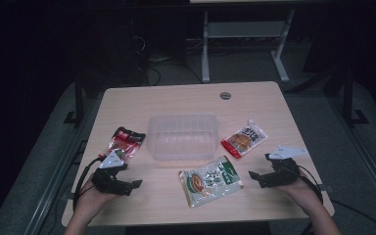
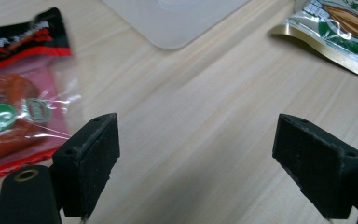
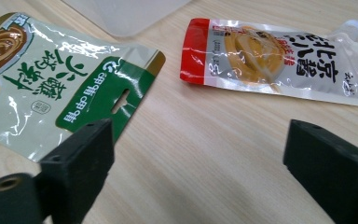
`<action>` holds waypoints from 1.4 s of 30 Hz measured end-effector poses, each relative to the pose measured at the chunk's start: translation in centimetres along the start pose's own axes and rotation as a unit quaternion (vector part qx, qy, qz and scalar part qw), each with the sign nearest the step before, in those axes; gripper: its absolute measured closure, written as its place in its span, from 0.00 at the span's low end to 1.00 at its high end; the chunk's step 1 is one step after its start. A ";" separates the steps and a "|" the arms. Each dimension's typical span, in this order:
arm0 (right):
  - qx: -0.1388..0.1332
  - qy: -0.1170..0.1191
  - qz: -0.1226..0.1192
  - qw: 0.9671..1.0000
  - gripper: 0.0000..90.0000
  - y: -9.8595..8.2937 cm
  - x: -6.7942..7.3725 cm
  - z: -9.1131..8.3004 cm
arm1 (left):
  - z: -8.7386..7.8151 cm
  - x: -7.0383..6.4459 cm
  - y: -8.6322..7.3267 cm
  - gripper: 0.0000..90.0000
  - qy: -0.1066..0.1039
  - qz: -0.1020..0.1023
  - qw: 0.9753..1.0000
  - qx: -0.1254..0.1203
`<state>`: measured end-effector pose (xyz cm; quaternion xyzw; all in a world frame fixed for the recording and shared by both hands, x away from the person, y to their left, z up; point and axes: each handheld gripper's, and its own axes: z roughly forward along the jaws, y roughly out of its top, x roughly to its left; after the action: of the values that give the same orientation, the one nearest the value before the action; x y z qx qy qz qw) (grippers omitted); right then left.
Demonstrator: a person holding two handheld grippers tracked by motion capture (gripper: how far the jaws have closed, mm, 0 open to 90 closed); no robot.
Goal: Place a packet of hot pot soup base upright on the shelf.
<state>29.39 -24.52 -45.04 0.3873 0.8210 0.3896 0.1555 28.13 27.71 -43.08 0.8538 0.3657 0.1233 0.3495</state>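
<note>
Clear plastic container (image 1: 182, 136) mid-table, empty. Three packets beside it on table: red-black (image 1: 123, 143), green-white (image 1: 210, 179), spouted sauce pouch (image 1: 244, 139). Left gripper (image 1: 123, 180), right gripper (image 1: 257, 178) both wide, holding nothing. Likely packing, nothing done.

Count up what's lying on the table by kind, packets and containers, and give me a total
Snack packets: 3, namely the red and black packet, the green and white packet and the red and white packet.
Clear plastic containers: 1, the clear plastic container, which looks empty.
Total: 4 things.
</note>
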 end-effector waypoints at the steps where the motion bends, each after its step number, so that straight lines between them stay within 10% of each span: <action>1: 0.000 0.000 0.000 1.000 0.10 0.0 0.0 0.0 | 0.0 0.0 0.0 0.16 0.000 0.000 1.000 0.000; 42: -0.010 -0.006 0.009 1.000 0.08 -0.1 -0.1 0.1 | -0.8 5.3 3.9 0.17 0.053 -0.021 0.998 -0.003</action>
<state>29.50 -24.61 -45.15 0.3952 0.8128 0.3965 0.1610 33.52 29.99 -40.06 0.8371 0.4014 0.1622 0.3343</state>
